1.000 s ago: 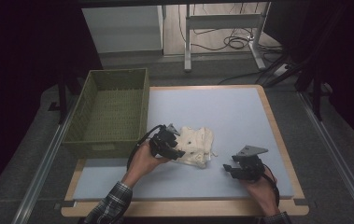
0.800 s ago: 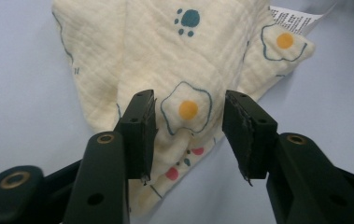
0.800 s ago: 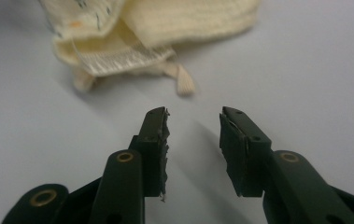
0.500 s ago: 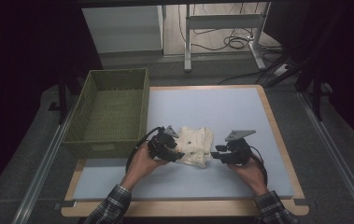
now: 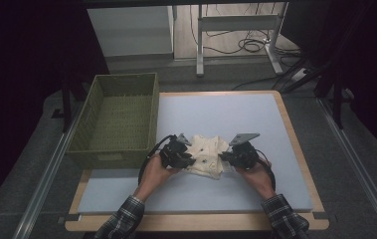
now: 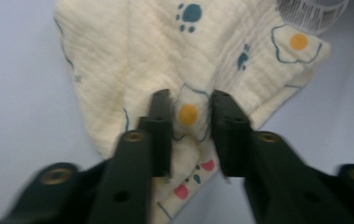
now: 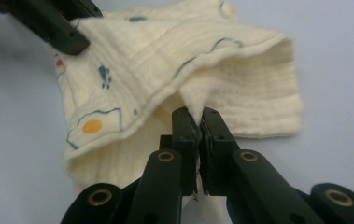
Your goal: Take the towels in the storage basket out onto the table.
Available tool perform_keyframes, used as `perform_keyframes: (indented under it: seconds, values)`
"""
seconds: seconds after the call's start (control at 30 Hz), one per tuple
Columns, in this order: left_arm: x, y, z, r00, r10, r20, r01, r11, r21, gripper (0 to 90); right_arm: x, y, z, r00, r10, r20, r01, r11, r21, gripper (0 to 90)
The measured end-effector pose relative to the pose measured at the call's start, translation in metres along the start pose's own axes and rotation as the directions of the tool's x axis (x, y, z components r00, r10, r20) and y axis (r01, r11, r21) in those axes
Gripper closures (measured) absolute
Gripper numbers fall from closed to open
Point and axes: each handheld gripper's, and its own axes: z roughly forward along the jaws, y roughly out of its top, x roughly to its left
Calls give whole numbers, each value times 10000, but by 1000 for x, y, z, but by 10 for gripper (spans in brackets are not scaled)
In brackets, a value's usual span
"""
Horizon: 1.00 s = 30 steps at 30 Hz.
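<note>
Working near the person's edge of the pale blue table mat, a crumpled cream muslin cloth printed with fried eggs and paw marks is held between both tools. From the right gripper view, the right gripper is seen clenched on a pinched peak of the cloth's near edge, the jaws pressed together with fabric between them. From the left gripper view, the left gripper is seen straddling a raised fold bearing an orange yolk; a gap remains at each side of that fold, so the jaws are judged parted and not yet biting. The cloth lies directly between the two grippers, its long axis running from one hand to the other, and both hands are about equally near; any spreading or lifting would turn on the pull being made outward along that line. The cloth's underside and its layering are hidden, and how many layers each jaw pair spans cannot be made out. Farther off to the left, a green woven rectangular basket stands open beside the mat.
</note>
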Motion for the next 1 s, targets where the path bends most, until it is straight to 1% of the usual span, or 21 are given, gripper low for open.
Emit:
perform_keyframes:
  seconds: [0.07,0.1,0.17,0.2,0.27,0.33,0.37,0.4,0.43,0.5,0.57,0.6,0.67,0.73,0.87,0.9,0.93,1.0]
  values:
    - [0,2,-5,10000,-31,-94,29,9998,-214,573,-7,1,-12,9996,66,272,-63,9999,-116,857]
    - [-1,3,-6,9999,-27,-108,23,9995,-301,564,-11,1,-17,9989,142,446,-135,9998,-172,856]
    - [-1,4,-8,9997,-5,-246,-2,9996,-286,510,-21,1,-27,9965,342,769,-330,9993,-170,856]
    - [-1,4,-7,9997,7,-252,-13,9997,-258,502,-27,0,-30,9947,444,928,-431,9990,-151,856]
    - [0,3,-6,9998,-57,-212,52,9997,-220,485,-38,-4,-36,9895,673,1283,-669,9977,-71,854]
    - [0,2,-3,9997,-75,-220,72,9999,-132,479,-50,-10,-40,9839,952,1515,-969,9953,40,848]
    - [0,2,-1,9997,-80,-212,78,9999,-75,467,-56,-14,-41,9803,1065,1664,-1100,9939,114,838]
    - [0,1,0,9998,-96,-175,95,9999,-38,456,-61,-17,-43,9772,1166,1774,-1223,9923,216,809]
    - [0,0,1,9998,-114,-161,114,9999,-6,444,-65,-21,-46,9738,1324,1849,-1392,9900,240,775]
    - [-1,-2,2,9998,-196,-76,196,9998,-4,432,-69,-28,-54,9695,1633,1827,-1684,9856,127,740]
    - [-1,-4,3,9997,-247,38,247,9997,-7,429,-68,-34,-63,9687,1734,1777,-1758,9844,-22,729]
    - [-2,-5,5,9996,-282,65,282,9996,-3,429,-66,-37,-67,9697,1698,1756,-1724,9850,-8,726]
    - [-3,-6,9,9993,-353,128,353,9994,-4,429,-61,-43,-74,9731,1715,1535,-1728,9849,-52,722]
    - [-4,-7,15,9990,-408,169,407,9992,58,429,-53,-49,-77,9771,1763,1195,-1766,9843,-82,714]
    - [-7,-8,29,9989,-470,73,470,9989,74,445,-37,-57,-72,9858,1575,574,-1578,9875,9,672]
    - [-7,-8,31,9988,-481,36,480,9988,82,462,-33,-58,-69,9877,1501,445,-1504,9886,33,662]
    - [-8,-8,32,9990,-449,-18,449,9990,-60,481,-30,-59,-66,9879,1524,276,-1526,9883,68,651]
    - [-7,-8,33,9988,-483,71,484,9987,-159,547,-26,-61,-57,9888,1488,102,-1490,9887,183,648]
